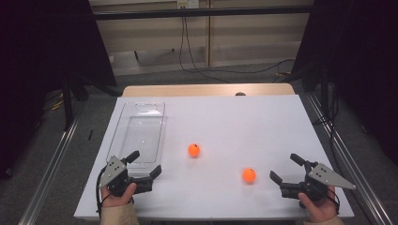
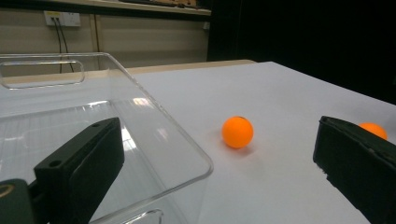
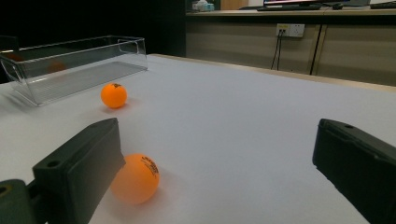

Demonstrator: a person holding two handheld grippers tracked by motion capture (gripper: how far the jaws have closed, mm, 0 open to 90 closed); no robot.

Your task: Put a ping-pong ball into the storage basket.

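Two orange balls [image 1: 194, 150] lie beside clear tray [image 1: 123, 123] (unobstructed).

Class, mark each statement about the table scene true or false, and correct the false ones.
1. Two orange balls lie on the white table. True: one ball nearer the middle, the other ball nearer the right gripper.
2. One ball sits inside the clear tray. False: both balls lie on the table outside it.
3. The left gripper stands open at the tray's near end. True.
4. The right gripper is shut on a ball. False: its jaws stand open and hold nothing.
5. The tray stands on the table's right side. False: it is on the left.
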